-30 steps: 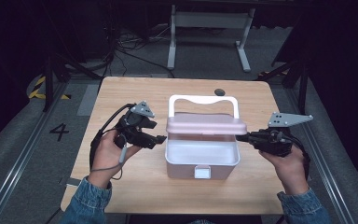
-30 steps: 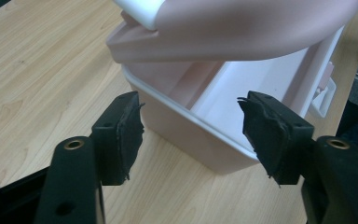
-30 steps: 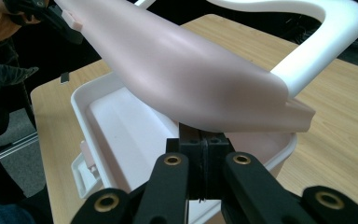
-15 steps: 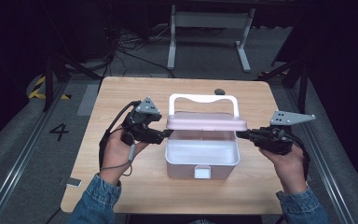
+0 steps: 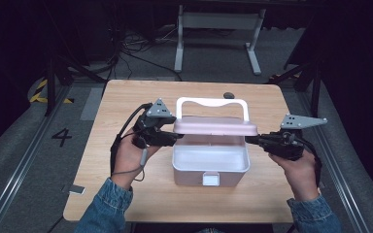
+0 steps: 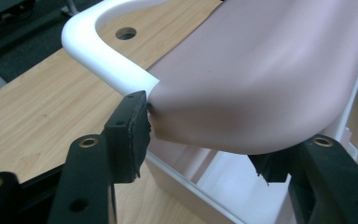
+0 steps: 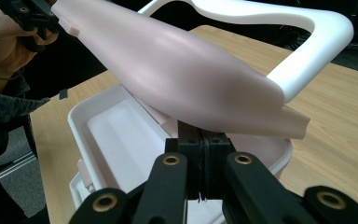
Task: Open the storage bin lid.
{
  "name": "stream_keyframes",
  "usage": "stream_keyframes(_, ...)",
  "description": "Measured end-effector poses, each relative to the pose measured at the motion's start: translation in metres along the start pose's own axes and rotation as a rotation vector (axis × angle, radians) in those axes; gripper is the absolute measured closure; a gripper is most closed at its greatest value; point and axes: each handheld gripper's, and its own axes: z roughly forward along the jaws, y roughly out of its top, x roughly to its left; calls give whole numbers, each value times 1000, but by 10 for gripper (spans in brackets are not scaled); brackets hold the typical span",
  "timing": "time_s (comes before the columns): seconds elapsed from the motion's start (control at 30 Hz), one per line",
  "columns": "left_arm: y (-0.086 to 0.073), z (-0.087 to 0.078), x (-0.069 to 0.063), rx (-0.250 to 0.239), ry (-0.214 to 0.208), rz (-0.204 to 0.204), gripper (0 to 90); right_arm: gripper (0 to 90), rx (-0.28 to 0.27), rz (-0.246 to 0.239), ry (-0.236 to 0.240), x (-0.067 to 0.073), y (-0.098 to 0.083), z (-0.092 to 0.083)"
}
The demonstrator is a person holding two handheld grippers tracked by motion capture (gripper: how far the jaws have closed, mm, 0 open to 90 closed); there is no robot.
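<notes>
A white box (image 5: 189,175) stands open on the wooden table, its inside bare. Its pink lid (image 5: 213,127) with a white handle (image 5: 211,102) hangs level over the box's back half. My left gripper (image 5: 177,137) is at the lid's left end. Its jaws have just been closing, and both pads now touch the lid's corner (image 6: 261,84). My right gripper (image 5: 249,140) sits at the lid's right end. Its jaws (image 7: 200,140) are pressed together right under the lid's rim (image 7: 186,79), on a thin edge that the lid hides.
The wooden table (image 5: 126,97) has a round cable hole (image 5: 228,95) behind the box. A small latch (image 5: 211,179) sticks out of the box's front wall. A grey metal frame (image 5: 218,29) stands on the floor beyond the table.
My left gripper has moved right to the lid's left end and its jaws have come in around the corner. The right hand and the lid have stayed put.
</notes>
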Motion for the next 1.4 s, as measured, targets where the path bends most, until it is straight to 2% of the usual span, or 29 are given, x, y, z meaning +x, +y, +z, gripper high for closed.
stream_keyframes(0.03,0,0,0,-2,9,2,462,886,-1,1,-2,0,0,0)
stream_keyframes(0.13,1,1,-5,-26,64,50,490,875,-8,3,-3,0,0,-1)
stream_keyframes(0.17,1,1,-5,-26,64,50,496,874,-11,3,-3,0,0,-1)
stream_keyframes(0.23,3,2,-8,-31,95,85,503,873,-12,6,-4,0,0,-2)
stream_keyframes(0.33,4,3,-7,-33,100,75,519,870,-13,6,-4,0,0,-3)
stream_keyframes(0.57,6,4,3,-27,79,22,570,850,-17,4,-1,0,0,-5)
stream_keyframes(0.8,12,4,9,-32,77,3,607,844,-26,11,-18,-1,-3,-13)
stream_keyframes(0.9,15,5,12,-37,76,7,613,840,-30,15,-30,-3,-5,-18)
stream_keyframes(1.07,23,2,18,-77,79,-2,634,839,-39,25,-52,-4,-7,-26)
stream_keyframes(1.2,29,2,21,-71,88,5,660,832,-44,30,-69,-5,-10,-32)
stream_keyframes(1.4,37,3,26,-60,104,16,697,816,-26,16,-127,-6,-13,-39)
